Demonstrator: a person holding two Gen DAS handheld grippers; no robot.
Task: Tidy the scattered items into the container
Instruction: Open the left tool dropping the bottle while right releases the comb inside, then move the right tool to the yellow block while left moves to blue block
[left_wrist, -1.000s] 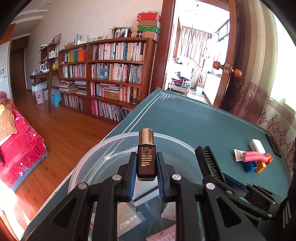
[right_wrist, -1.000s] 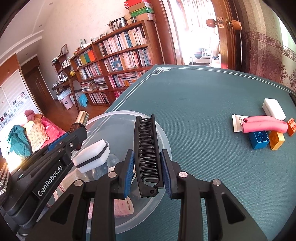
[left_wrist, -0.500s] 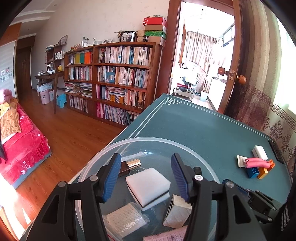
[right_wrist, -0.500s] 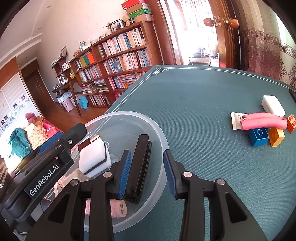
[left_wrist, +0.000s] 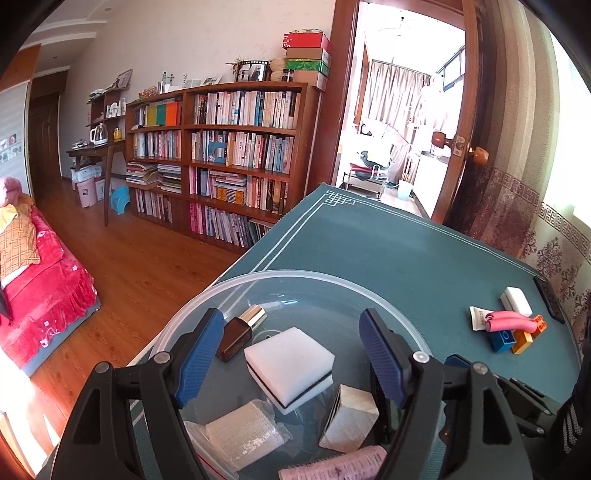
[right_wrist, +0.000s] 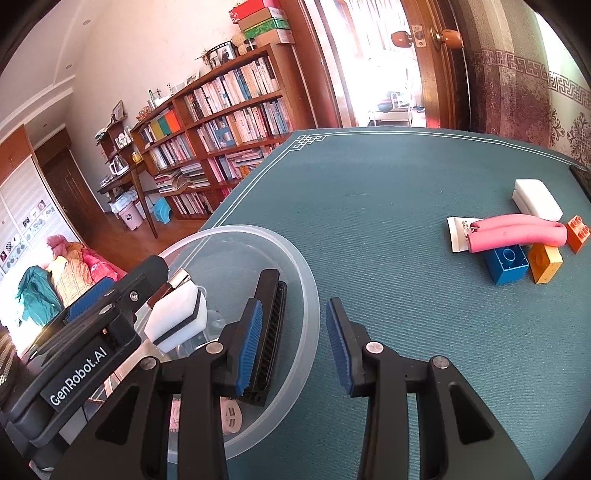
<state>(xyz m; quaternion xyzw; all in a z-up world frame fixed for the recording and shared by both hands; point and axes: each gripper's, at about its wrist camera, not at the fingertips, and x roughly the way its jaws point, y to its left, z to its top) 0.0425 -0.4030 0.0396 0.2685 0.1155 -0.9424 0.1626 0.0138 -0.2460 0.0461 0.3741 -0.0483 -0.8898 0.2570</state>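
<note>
A clear plastic bowl (left_wrist: 288, 274) sits at the near left of the teal table. My left gripper (left_wrist: 291, 321) hangs open above it, holding nothing. In the bowl lie a brown bottle (left_wrist: 236, 336), a white sponge (left_wrist: 290, 363), a gauze packet (left_wrist: 240, 432), a small box (left_wrist: 351, 417) and a pink roller (left_wrist: 332, 469). My right gripper (right_wrist: 293, 310) is open over the bowl's right rim (right_wrist: 295, 258). A black comb (right_wrist: 273, 332) leans inside that rim, beside the left finger. Far right lie a pink curler (right_wrist: 517, 232), a blue brick (right_wrist: 506, 262), a yellow brick (right_wrist: 545, 262), an orange brick (right_wrist: 578, 232), a white block (right_wrist: 535, 199) and a white tube (right_wrist: 458, 234).
The left gripper's body (right_wrist: 92, 332) crosses the bowl's left side in the right wrist view. A dark flat object (right_wrist: 581, 177) lies at the table's right edge. The table's left edge drops to a wooden floor, with bookshelves (left_wrist: 229, 155) beyond.
My left gripper opened and the brown bottle now lies in the bowl. My right gripper opened too, and the comb dropped against the bowl's inner wall.
</note>
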